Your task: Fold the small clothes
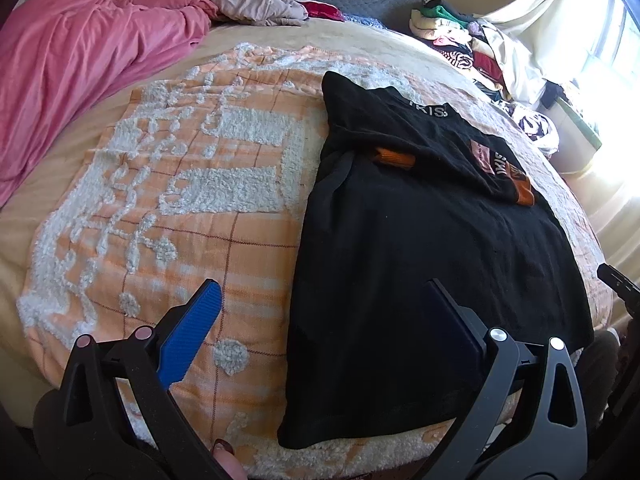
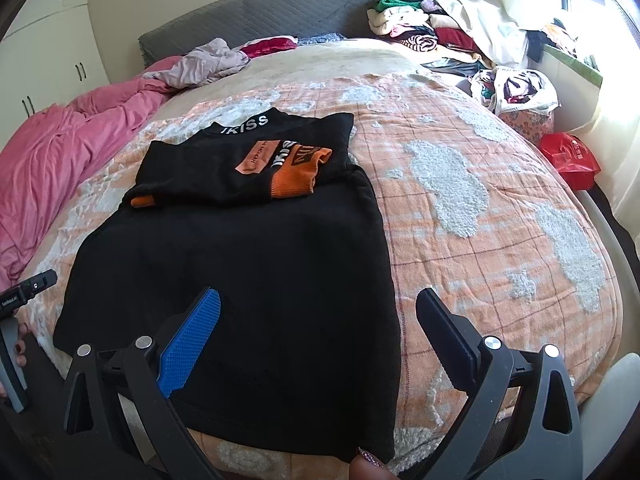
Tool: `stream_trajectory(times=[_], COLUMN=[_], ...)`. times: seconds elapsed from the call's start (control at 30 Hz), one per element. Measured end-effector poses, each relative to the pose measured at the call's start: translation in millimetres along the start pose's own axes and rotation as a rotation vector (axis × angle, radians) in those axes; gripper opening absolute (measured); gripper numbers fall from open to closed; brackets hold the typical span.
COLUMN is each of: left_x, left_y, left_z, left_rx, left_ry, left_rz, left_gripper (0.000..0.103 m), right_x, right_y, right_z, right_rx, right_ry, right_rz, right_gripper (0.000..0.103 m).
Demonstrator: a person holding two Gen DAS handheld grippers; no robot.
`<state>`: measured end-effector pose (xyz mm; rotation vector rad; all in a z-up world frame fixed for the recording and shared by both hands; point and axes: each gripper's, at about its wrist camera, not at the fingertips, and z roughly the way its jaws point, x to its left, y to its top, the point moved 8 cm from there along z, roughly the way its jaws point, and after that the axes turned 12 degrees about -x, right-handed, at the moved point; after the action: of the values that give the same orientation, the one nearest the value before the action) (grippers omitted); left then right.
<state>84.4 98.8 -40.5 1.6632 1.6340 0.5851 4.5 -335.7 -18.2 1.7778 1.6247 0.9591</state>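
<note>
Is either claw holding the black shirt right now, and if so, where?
Neither. The left claw and right claw both stand open above the black shirt's near hem, gripping nothing.

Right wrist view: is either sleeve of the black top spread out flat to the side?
No: both orange-cuffed sleeves lie folded across the black top.

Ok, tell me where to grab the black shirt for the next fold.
Take the black shirt at its near hem corners, coming from the near bed edge. The sleeves already lie folded in, the hem lies flat nearest both open grippers, left gripper and right gripper.
</note>
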Motion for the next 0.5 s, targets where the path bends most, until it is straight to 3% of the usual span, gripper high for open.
stream_trajectory(times=[0.5], left_x=[2], left_y=[-35], left_z=[2], left_rx=[0.077], left_ry=[0.007], left_rz=[0.006], left_gripper=[0.093], right_x=[-10], right_y=[-38], right_z=[-2], right_rx=[0.084], right_ry=[0.004], right_rz=[-0.011], right_gripper=[0.098])
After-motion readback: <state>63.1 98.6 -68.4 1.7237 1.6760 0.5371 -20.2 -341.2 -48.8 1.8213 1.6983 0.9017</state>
